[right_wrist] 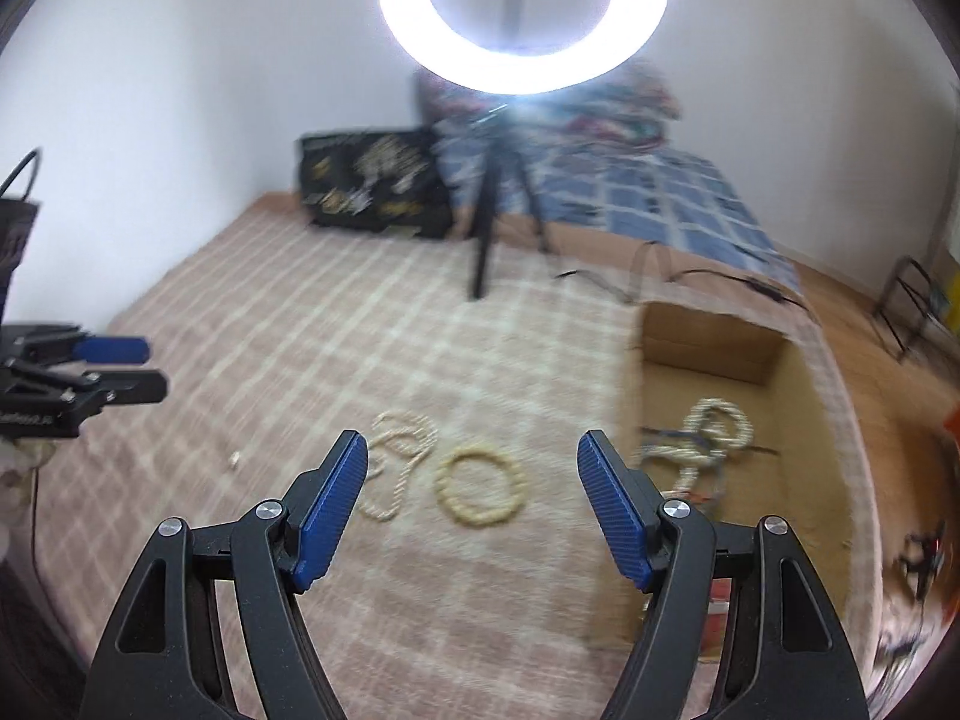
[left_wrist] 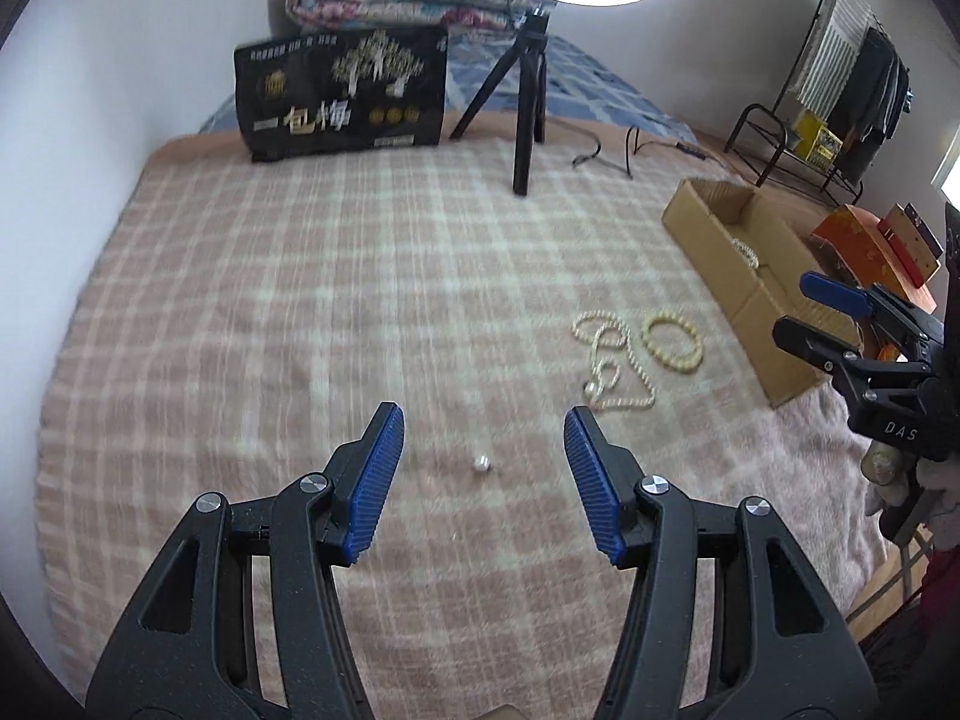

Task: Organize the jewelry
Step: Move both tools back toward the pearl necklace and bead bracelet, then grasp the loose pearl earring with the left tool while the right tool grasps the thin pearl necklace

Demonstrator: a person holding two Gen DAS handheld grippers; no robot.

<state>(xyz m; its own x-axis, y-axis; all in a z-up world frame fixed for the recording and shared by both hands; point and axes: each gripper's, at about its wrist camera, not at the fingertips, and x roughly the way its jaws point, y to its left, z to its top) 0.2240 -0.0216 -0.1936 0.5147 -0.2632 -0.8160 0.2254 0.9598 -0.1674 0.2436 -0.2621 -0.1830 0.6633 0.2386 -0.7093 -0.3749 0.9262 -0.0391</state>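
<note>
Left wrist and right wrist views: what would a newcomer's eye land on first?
The glaring ring light on its tripod dominates the far end of the pink plaid blanket. Next come the open blue-padded jaws of the left gripper and right gripper. Then the pale jewelry: a pearl necklace and beaded bracelet beside the cardboard box.

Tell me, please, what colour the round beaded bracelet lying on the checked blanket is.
The round beaded bracelet is pale cream-yellow, clearest in the left wrist view.
</note>
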